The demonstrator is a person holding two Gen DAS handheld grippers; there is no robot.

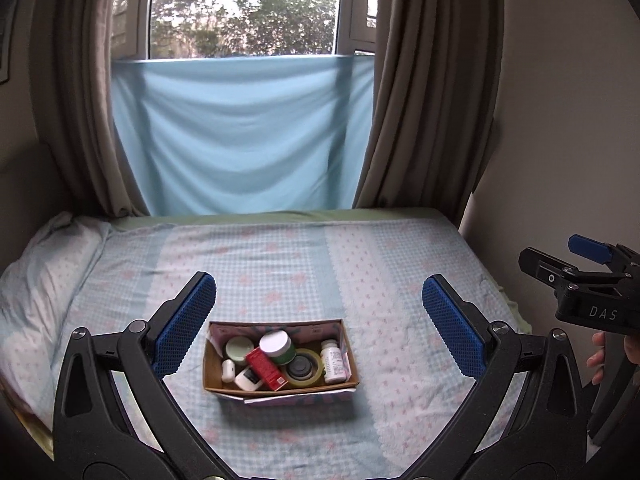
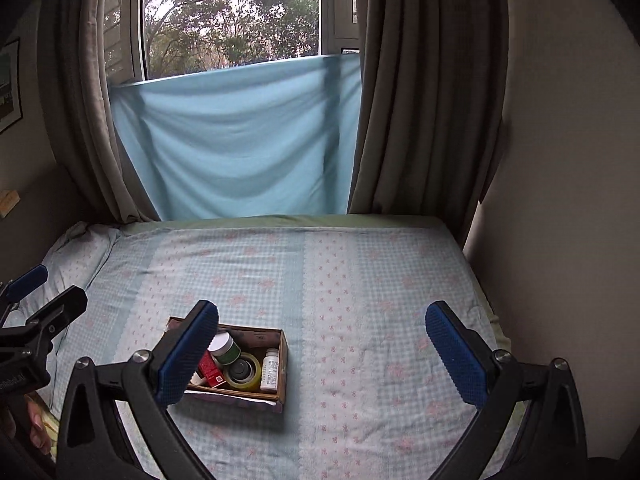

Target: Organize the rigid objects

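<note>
A small cardboard box sits on the bed in front of both grippers, seen also in the right wrist view as the box. It holds a red carton, a green jar with a white lid, a roll of yellow tape, a white pill bottle, a white earbud case and other small jars. My left gripper hovers open above the box, empty. My right gripper is open and empty, right of the box; its left finger hides the box's left part.
The bed wears a light blue checked sheet with a pillow at its left. Behind it hang a blue cloth and grey curtains over a window. A wall borders the bed's right side.
</note>
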